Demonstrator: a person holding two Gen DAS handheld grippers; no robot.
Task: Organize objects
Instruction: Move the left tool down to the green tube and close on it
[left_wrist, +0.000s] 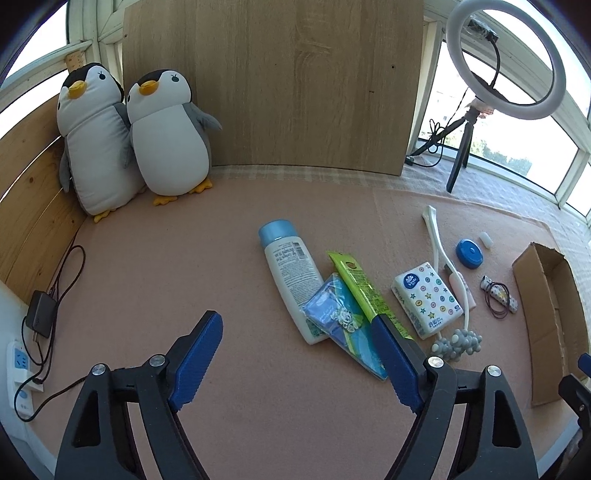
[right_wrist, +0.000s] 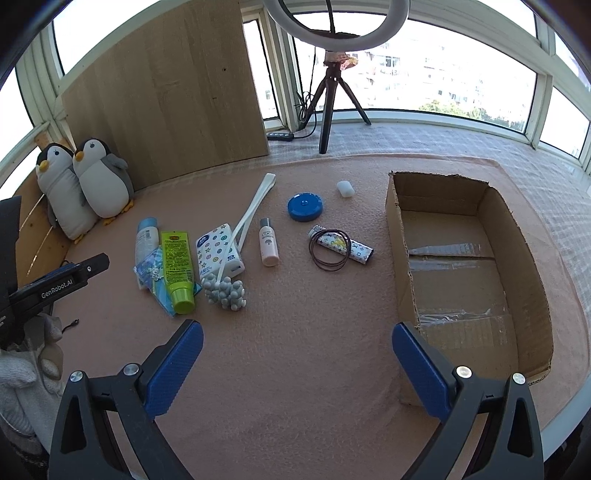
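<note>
Cardboard, brown and open-topped, the box (right_wrist: 513, 240) sits on the right of the pink-covered bench (right_wrist: 295, 350), nothing in it but strips of clear tape on its floor; left of it, well apart, the loose things lie scattered: a patterned tube (right_wrist: 354, 251) with dark hair ties (right_wrist: 328, 254) looped over it, a blue round lid (right_wrist: 306, 207), a small white piece (right_wrist: 345, 189), a little pink bottle (right_wrist: 269, 246); further left a tissue pack (right_wrist: 218, 251) under a long white massager (right_wrist: 240, 236) with a grey knobbly head, then a green tube (right_wrist: 177, 262) lying over a blue packet (right_wrist: 157, 273) and a blue-capped lotion bottle (right_wrist: 146, 240); two plush penguins (right_wrist: 85, 188) lean in the far left corner; right claw (right_wrist: 297, 350) gapes wide and bare above the cloth just before the box; left claw (left_wrist: 299, 350) likewise wide, holding nothing, its right finger over the blue packet.
</note>
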